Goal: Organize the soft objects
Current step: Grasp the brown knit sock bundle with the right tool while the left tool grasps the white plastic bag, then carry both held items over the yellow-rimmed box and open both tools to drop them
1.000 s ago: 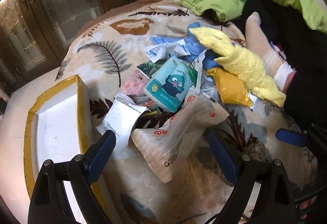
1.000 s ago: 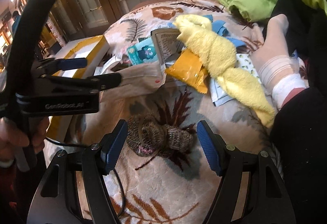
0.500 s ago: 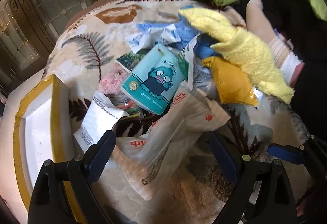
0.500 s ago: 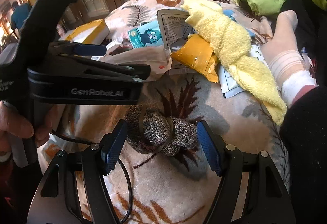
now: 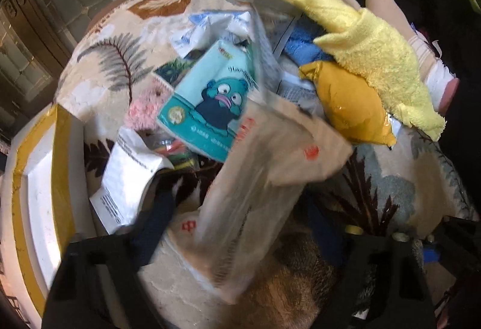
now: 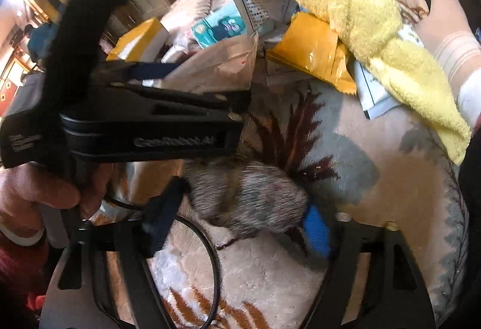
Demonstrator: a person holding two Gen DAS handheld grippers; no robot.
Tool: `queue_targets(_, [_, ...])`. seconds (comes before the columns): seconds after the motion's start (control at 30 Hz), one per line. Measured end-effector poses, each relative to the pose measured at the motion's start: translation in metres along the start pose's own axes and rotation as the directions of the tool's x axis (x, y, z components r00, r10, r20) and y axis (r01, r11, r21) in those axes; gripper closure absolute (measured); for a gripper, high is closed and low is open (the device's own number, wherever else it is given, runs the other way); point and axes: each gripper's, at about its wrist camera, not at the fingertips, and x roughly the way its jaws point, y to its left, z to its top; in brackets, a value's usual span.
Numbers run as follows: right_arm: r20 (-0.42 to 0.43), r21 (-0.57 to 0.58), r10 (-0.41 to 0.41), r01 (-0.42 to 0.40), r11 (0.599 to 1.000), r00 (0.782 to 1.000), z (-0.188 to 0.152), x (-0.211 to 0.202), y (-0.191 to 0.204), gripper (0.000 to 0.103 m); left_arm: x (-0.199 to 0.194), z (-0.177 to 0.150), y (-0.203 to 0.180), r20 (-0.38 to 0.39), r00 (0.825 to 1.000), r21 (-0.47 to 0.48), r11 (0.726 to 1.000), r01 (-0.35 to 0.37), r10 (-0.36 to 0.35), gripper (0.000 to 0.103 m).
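Between the closing blue pads of the right claw [image 6: 240, 222] lies the grey knitted bundle [image 6: 249, 193], apparently touched on both sides, though blur obscures it. Between the left claw's [image 5: 240, 226] closing jaws lies the beige plastic bag [image 5: 258, 178]; contact unclear. Its housing reads "GenRobot.AI".

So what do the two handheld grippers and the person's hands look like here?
Both are black plastic two-finger grippers with blue pads. The left gripper carries pale lettering on its side. A thin black cable loops under the right gripper. The hand holding the left one shows a white cuff and red sleeve.
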Motion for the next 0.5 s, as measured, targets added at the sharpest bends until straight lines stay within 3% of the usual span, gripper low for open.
queue_targets(0.07, [0.001,-0.017,-0.017,0.017,1.0,1.0,0.0,-0.003,0.006,0.046,-0.002,-0.003,0.005,-0.005,0.999,-0.023,0.999,0.042,-0.043,0.041])
queue_targets(0.1, [0.001,-0.03,-0.023,0.023,0.999,1.0,-0.002,-0.004,0.009,0.048,-0.004,-0.004,0.007,-0.006,0.998,-0.032,0.998,0.058,-0.059,0.051])
queue_targets(0.43, [0.012,-0.014,-0.014,0.014,1.0,1.0,-0.006,-0.022,0.011,0.05,-0.037,-0.023,0.025,0.013,0.989,-0.106,0.983,0.15,-0.15,0.059])
queue_targets(0.5, [0.018,-0.011,-0.003,0.003,1.0,1.0,-0.003,-0.025,0.012,0.05,-0.047,-0.026,0.029,0.024,0.99,-0.114,0.983,0.143,-0.141,0.059])
